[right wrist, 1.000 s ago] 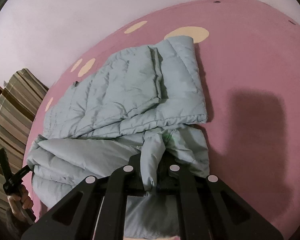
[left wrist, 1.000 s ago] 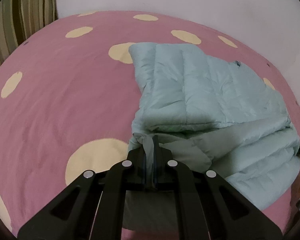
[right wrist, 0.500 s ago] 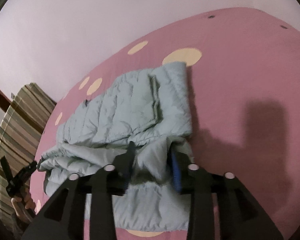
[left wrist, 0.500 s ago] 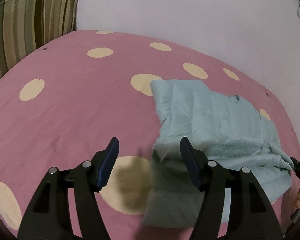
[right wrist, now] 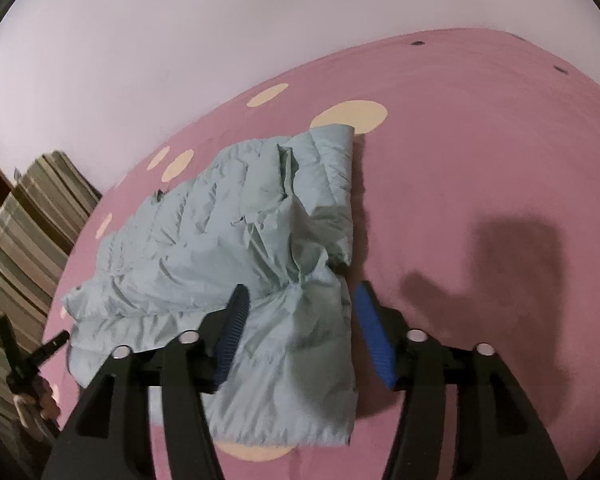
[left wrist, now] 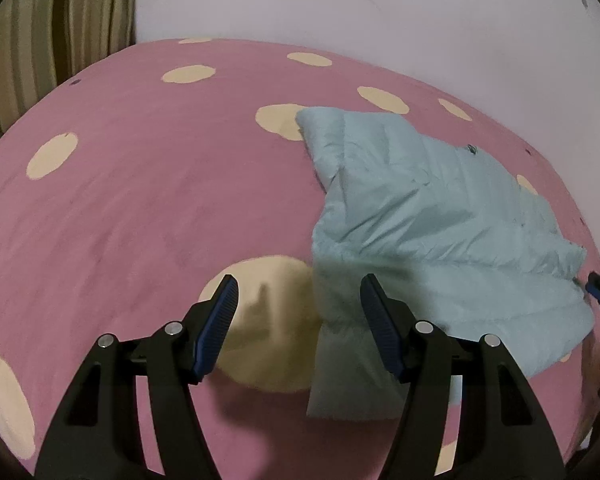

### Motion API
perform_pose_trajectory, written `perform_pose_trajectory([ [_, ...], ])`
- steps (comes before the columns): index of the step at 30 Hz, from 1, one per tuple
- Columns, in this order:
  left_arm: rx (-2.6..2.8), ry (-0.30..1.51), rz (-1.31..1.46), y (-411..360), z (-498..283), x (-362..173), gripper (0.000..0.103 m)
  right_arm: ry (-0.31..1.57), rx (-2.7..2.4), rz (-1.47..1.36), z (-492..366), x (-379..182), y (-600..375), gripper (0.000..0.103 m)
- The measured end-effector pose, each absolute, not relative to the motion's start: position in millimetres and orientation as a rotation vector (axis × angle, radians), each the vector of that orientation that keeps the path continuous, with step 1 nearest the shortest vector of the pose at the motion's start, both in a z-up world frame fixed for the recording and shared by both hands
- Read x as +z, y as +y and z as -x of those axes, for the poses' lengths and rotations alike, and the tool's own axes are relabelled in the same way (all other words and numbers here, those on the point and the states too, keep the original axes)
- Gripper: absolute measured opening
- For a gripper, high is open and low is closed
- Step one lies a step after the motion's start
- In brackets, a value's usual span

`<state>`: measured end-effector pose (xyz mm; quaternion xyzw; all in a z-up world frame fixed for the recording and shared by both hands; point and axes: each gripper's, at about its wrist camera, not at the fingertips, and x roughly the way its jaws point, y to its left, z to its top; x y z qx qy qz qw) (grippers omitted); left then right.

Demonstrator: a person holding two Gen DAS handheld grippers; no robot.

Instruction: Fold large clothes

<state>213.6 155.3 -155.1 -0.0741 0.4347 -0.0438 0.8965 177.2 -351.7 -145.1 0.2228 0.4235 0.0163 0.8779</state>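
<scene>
A pale blue-green puffer jacket (left wrist: 420,200) lies folded over on the pink dotted bedspread (left wrist: 140,180). My left gripper (left wrist: 299,280) hangs open above the jacket's near left corner, its right finger over the fabric and its left finger over a cream dot. In the right wrist view the jacket (right wrist: 220,220) spreads to the left, and its near right flap lies loose below my right gripper (right wrist: 302,288). That gripper's jaws are opening, with the flap seen between them but untouched by the blue pads (right wrist: 374,340).
A striped pillow (left wrist: 40,40) leans at the head of the bed against the pale wall (left wrist: 380,8). The pink bedspread (right wrist: 480,140) stretches to the right of the jacket, with the gripper's shadow on it. A hand (right wrist: 36,400) shows at the left edge.
Both grippers were shut on jacket folds and have let go. Both pulled back and up, and the released edges now lie flat on the bed.
</scene>
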Motion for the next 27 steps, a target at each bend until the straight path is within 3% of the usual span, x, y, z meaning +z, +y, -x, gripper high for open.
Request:
perform_pose_trajectory([
  [12,-0.194,0.969,0.134,138.1,-265.5,-171.4,0.063,0.913,0.109,-0.366,-222.1,-161.5,-344.6,0.066],
  [14,-0.208,0.977,0.144,138.3,-270.2,-174.0,0.057,0.917,0.108,-0.35,-224.5,-163.5,-342.8,0.05],
  [18,-0.255,1.005,0.142,136.8,-276.8,-180.0,0.055,0.949,0.127,-0.32,-229.3,-170.2,-338.0,0.04],
  [21,-0.287,1.026,0.14,136.5,-280.7,-184.3,0.055,0.961,0.141,-0.309,-230.1,-173.6,-335.1,0.026],
  [27,-0.309,1.015,0.11,128.4,-277.7,-180.3,0.027,0.944,0.138,-0.297,-224.2,-171.8,-328.8,0.011],
])
